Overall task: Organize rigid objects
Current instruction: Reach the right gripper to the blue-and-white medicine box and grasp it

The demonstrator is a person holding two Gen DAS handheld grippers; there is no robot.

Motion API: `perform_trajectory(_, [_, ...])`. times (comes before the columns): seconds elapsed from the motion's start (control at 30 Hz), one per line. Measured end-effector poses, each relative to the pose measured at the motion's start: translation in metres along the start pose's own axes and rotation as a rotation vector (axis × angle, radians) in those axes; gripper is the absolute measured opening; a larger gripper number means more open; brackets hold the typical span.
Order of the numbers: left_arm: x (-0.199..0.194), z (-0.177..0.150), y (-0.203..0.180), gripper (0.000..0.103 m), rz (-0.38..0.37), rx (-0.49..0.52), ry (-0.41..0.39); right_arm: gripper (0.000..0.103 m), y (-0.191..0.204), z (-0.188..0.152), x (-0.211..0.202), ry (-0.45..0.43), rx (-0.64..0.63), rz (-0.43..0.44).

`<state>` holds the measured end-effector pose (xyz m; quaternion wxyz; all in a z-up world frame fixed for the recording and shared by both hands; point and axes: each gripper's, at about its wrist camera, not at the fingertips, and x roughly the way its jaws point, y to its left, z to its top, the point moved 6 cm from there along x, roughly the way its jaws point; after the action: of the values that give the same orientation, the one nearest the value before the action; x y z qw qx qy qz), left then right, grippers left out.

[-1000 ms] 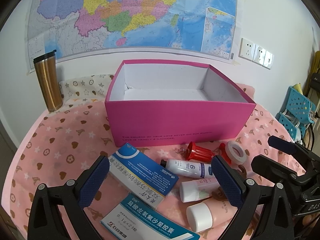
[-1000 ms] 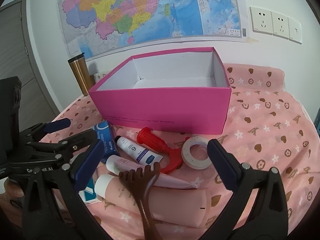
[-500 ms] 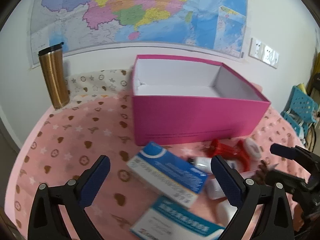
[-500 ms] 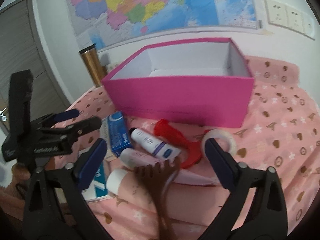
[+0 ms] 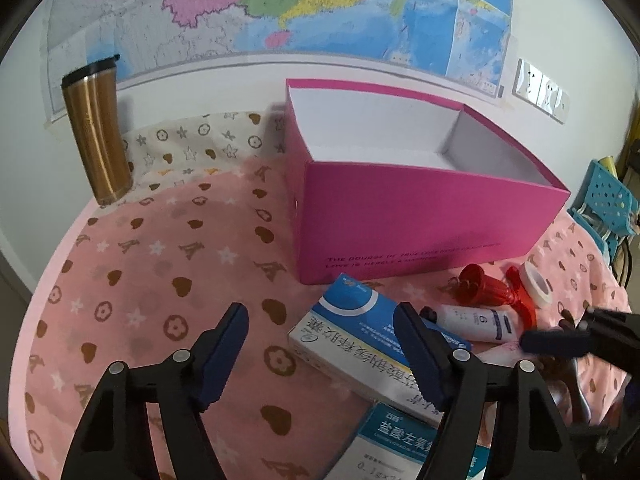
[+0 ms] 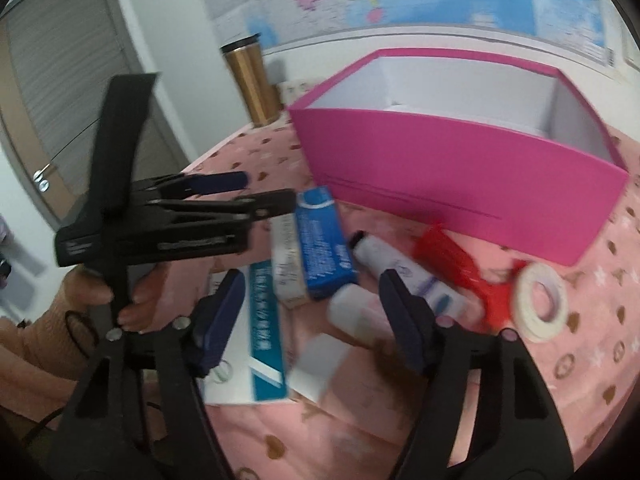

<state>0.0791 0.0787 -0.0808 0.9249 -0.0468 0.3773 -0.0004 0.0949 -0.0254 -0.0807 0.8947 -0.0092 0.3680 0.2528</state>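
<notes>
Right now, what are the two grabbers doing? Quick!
Left gripper: closing, empty, beside the blue box.
Right gripper: closing, gripping nothing yet.

I see a table covered with a pink patterned cloth, and on it an open magenta box toward the back with a gold tumbler standing well apart at the far left. In front of the box lie a blue medicine carton, a teal-and-white carton, a white tube, a red plastic piece and a roll of white tape.
</notes>
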Motion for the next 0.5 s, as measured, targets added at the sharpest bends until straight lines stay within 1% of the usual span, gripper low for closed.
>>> perform_trajectory(0.07, [0.002,-0.001,0.001,0.076,-0.010,-0.003,0.007,0.060,0.007,-0.001,0.009,0.029,-0.016,0.040])
perform_trajectory(0.17, [0.005,-0.001,0.001,0.076,-0.014,-0.001,0.011,0.059,0.011,-0.006,0.023,0.084,-0.012,0.080])
perform_trajectory(0.2, [0.005,-0.002,0.001,0.076,-0.016,0.000,0.013,0.058,0.008,-0.009,0.027,0.100,-0.009,0.070])
perform_trajectory(0.27, [0.006,-0.002,0.001,0.075,-0.022,0.005,0.016,0.054,0.001,-0.012,0.029,0.112,-0.015,0.020])
perform_trajectory(0.33, [0.008,-0.001,0.002,0.075,-0.025,0.012,0.020,0.054,-0.009,-0.013,0.028,0.117,0.010,-0.009])
perform_trajectory(0.37, [0.009,-0.002,0.001,0.075,-0.033,0.015,0.025,0.053,-0.017,-0.014,0.027,0.124,0.025,-0.041])
perform_trajectory(0.4, [0.011,-0.002,0.001,0.075,-0.047,0.018,0.035,0.053,-0.016,-0.013,0.027,0.124,0.034,-0.053])
perform_trajectory(0.47, [0.014,-0.003,0.000,0.075,-0.062,0.026,0.048,0.053,-0.021,-0.013,0.028,0.125,0.051,-0.056])
perform_trajectory(0.5, [0.015,-0.005,0.000,0.074,-0.068,0.031,0.056,0.053,-0.021,-0.012,0.028,0.123,0.059,-0.039])
